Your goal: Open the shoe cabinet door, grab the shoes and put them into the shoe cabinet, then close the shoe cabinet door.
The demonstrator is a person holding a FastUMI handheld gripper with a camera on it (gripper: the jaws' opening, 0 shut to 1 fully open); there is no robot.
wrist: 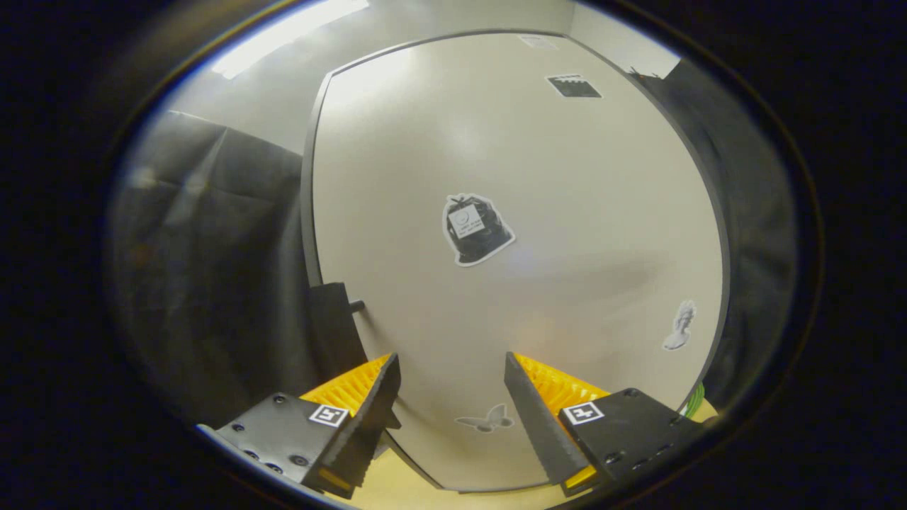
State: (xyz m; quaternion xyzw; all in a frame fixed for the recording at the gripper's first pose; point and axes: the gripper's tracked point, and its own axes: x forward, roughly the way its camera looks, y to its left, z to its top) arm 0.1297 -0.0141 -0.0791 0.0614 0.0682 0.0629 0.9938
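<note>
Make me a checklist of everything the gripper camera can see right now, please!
Surface: pale wood-coloured floor below the fingers.
Job's things: shoe cabinet door, pale and flat, looks shut; dark handle at its edge, just ahead of the left finger. Shoes: nothing seen.
Clutter: stickers on the door: a dark bag-shaped one in the middle, a butterfly between the fingers, a small pale figure, a dark rectangle higher up.
Grippers: gripper open, fingers apart, holding nothing, close to the door.
Cables: green cord beside the right finger.
Surroundings: black cloth wall beside the cabinet; ceiling light strip.
</note>
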